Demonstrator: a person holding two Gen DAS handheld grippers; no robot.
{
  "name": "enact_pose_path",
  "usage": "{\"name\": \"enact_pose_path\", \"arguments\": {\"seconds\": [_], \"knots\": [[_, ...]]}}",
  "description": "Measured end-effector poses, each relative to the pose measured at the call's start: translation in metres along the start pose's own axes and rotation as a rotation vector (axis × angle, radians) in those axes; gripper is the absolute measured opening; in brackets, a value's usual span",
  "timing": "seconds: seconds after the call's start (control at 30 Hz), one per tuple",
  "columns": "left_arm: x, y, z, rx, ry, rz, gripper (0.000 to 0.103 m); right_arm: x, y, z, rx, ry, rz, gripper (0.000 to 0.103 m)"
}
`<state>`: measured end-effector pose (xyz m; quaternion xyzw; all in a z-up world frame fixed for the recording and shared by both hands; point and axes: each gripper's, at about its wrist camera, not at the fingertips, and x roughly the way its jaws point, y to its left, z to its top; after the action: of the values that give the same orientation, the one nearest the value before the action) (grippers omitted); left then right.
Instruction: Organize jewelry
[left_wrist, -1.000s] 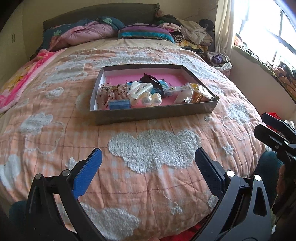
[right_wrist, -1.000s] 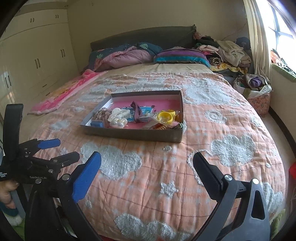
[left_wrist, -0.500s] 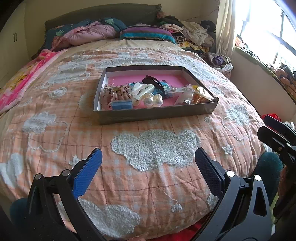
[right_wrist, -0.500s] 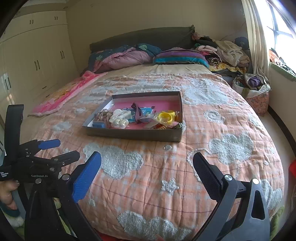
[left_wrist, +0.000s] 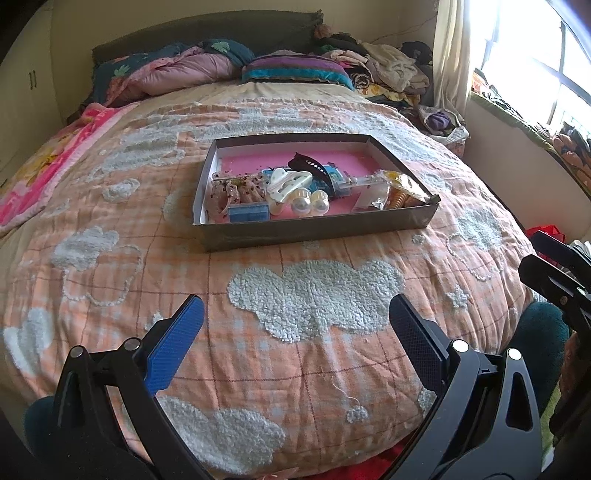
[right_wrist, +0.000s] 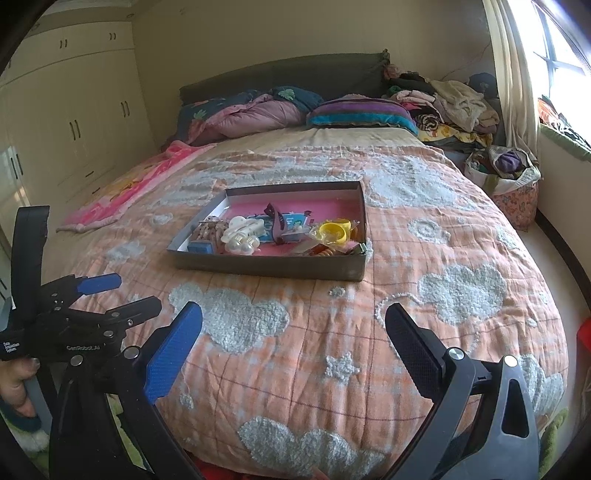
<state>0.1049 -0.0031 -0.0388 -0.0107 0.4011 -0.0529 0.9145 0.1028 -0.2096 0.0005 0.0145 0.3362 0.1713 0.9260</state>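
Left wrist view shows a shallow grey box (left_wrist: 317, 229) with a pink lining sitting on the bed, well ahead of both tools. Jewelry and hair pieces crowd its near half: a white claw clip (left_wrist: 288, 182), two pearl-like balls (left_wrist: 311, 203) just in front of it, a small blue case (left_wrist: 248, 213) at the near left, a black hair clip (left_wrist: 308, 162) farther back, and a crinkled clear packet (left_wrist: 400, 184) at the right end. From the right wrist view, a yellow ring-shaped piece (right_wrist: 334, 232) lies near the box's right wall. The far half of the lining is bare.

The box rests on an orange checked bedspread (left_wrist: 258, 350) with fluffy white cloud patches. Pillows and folded clothes are heaped along the headboard.

The left gripper (left_wrist: 295, 325) hangs over the bed's near edge, fingers spread wide and holding nothing. The right gripper (right_wrist: 293, 328) is likewise splayed and empty. A hand (right_wrist: 14, 384) grips the left tool's handle.
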Motion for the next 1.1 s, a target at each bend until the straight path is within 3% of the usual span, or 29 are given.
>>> {"name": "enact_pose_path", "arguments": {"seconds": [0.83, 1.1], "knots": [[-0.0046, -0.001, -0.0007, 0.002, -0.005, 0.006, 0.094, -0.0035, 0.0004, -0.0021, -0.002, -0.006, -0.007, 0.099], [-0.0005, -0.0009, -0.0031, 0.0, 0.006, -0.029, 0.094, -0.0094, -0.0003, -0.0018, 0.002, 0.0, -0.023, 0.099]]}}
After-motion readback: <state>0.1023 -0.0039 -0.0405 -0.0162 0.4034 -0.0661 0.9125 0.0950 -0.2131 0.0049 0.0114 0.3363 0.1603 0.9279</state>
